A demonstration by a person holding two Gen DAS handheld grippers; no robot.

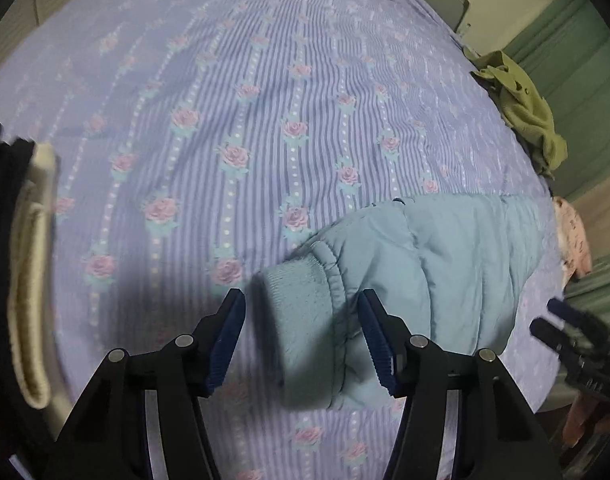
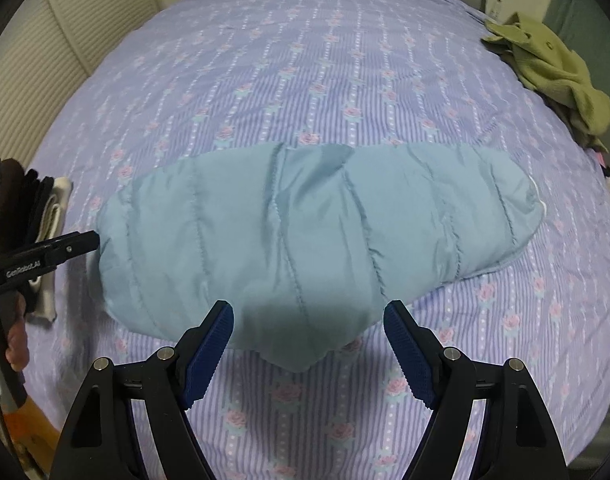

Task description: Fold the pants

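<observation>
Light blue quilted padded pants (image 2: 313, 232) lie folded lengthwise across the bed, running left to right. In the left wrist view the ribbed cuff (image 1: 301, 320) of the pants (image 1: 445, 264) sits between my open fingers. My left gripper (image 1: 303, 342) is open around that cuff, jaws apart on either side, not closed on it. It also shows at the left edge of the right wrist view (image 2: 65, 250), by the pants' left end. My right gripper (image 2: 309, 350) is open and empty, just in front of the pants' near edge. It shows at the right in the left wrist view (image 1: 573, 336).
The bed (image 2: 345, 60) has a purple striped cover with roses. A stack of folded dark and cream clothes (image 2: 37, 216) lies at the left edge. An olive green garment (image 2: 553, 72) is crumpled at the far right. A pink garment (image 1: 573, 240) hangs at the right edge.
</observation>
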